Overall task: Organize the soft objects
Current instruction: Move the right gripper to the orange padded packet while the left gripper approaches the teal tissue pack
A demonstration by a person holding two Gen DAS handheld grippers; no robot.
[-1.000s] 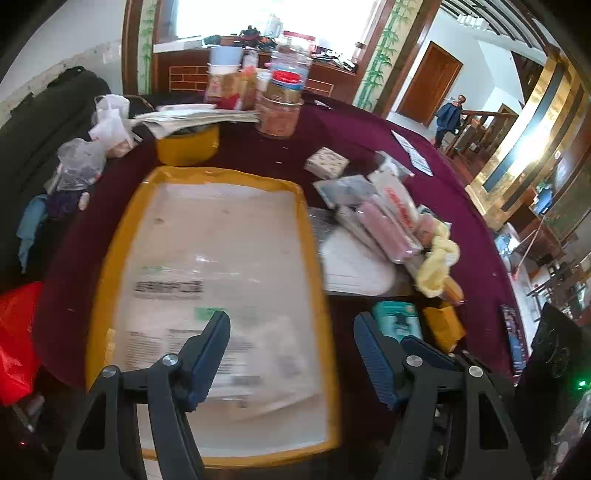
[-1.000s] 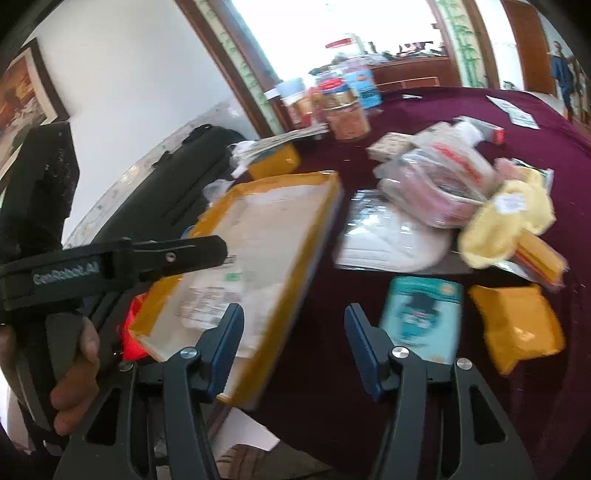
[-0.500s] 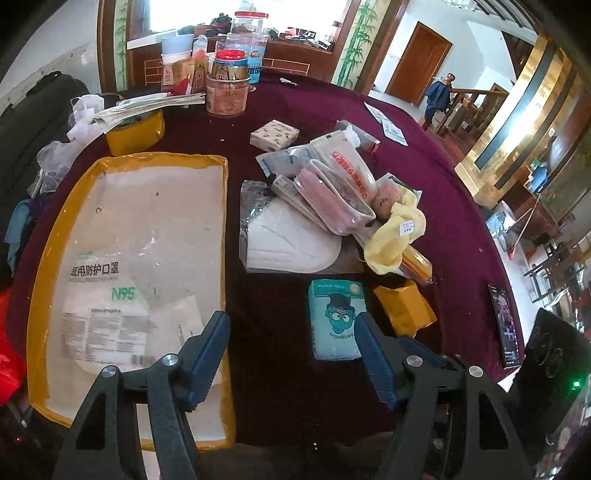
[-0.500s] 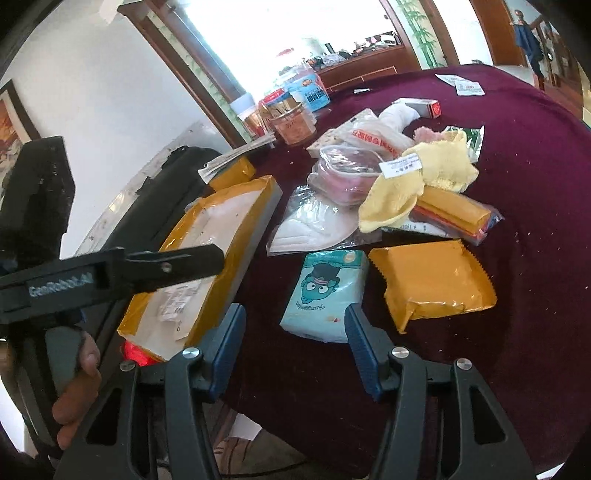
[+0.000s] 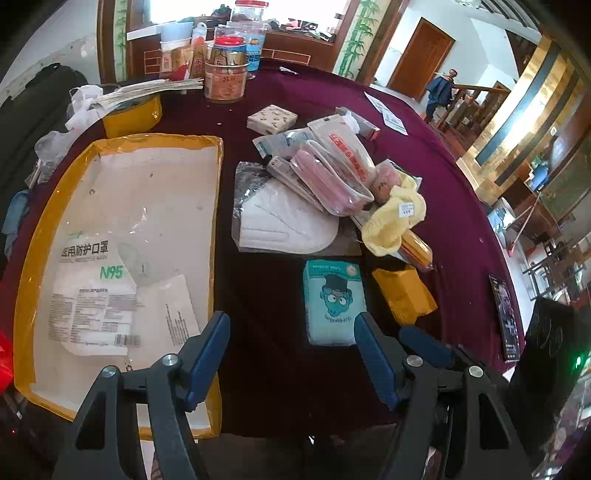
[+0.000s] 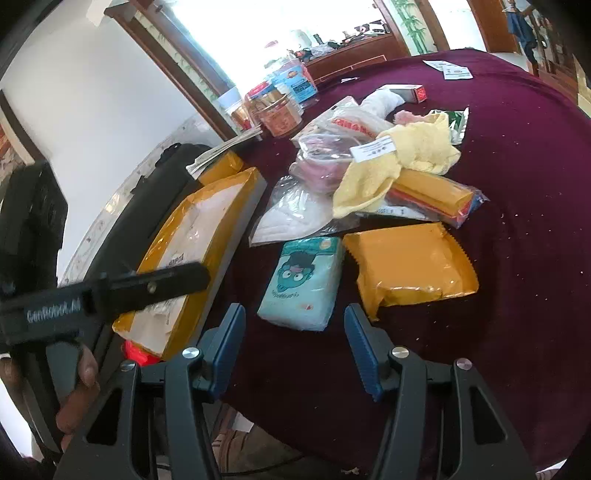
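Both views have swung from the yellow tray [image 5: 33, 229] toward the tissue pack [image 6: 301, 282] — the left gripper [image 5: 291, 354] and right gripper [image 6: 295, 349] gape empty. Closing crooked could squash the pack or snag the neighbouring orange packet [image 6: 410, 266].

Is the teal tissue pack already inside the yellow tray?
No, the teal tissue pack lies on the maroon tablecloth, to the right of the yellow tray and outside its rim.

A bright window [image 5: 207, 11] glares at upper centre; a wooden door [image 5: 421, 59] stands upper right beside white walls.
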